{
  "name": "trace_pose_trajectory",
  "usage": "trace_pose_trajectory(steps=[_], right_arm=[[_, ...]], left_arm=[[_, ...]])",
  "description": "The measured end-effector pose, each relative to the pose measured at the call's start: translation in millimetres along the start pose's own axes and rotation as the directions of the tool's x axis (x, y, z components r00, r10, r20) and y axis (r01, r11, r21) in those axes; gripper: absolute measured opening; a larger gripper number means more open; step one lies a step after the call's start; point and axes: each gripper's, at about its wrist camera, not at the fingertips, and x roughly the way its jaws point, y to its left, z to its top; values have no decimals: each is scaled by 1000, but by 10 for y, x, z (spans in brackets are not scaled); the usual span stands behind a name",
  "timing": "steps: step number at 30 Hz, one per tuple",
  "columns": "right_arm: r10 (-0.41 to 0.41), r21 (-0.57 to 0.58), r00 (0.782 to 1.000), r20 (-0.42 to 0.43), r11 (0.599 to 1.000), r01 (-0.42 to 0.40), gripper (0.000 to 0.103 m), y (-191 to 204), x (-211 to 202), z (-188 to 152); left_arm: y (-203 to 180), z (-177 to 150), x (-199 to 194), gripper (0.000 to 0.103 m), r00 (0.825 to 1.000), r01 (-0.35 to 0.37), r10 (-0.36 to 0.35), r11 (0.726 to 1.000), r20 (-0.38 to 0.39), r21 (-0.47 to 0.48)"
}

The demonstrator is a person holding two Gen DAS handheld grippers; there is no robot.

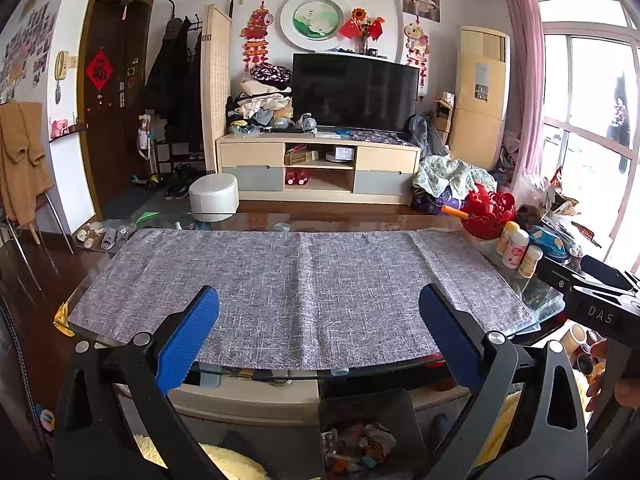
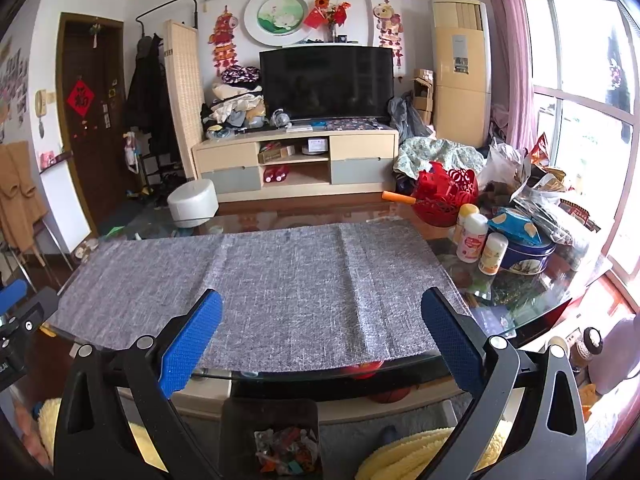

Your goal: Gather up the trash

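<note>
Both ur grippers, left gripper (image 1: pixel 319 322) & right gripper (image 2: pixel 321 324), r spread wide w/ nothing in them, the gray mat (image 1: pixel 296 288) looks bare, trash sits in the bin (image 1: pixel 370 412) below, so check the table edges b4 u stop.

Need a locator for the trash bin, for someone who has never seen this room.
Start at the glass table with the grey woven cloth. Look below its near edge to the floor: the dark rectangular bin stands there, between the pale yellow fluffy fabric on both sides. It alone holds crumpled colourful wrappers.
</note>
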Motion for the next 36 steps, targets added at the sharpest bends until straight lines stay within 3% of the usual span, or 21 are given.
trace_pose_trajectory(steps=[21,30,36], right_arm=[[-12,15,1000,3,1000,12,100,1,-9,10],[-23,19,1000,-9,1000,23,100,-34,17,40],[-28,20,1000,-11,999,28,100,-47,39,44]], left_arm=[[-15,-24,36,95,1000,-16,16,999,-8,-30],[-78,-69,83,95,998,-62,62,998,-5,-20],[-55,-64,125,95,999,-36,35,998,-37,-43]])
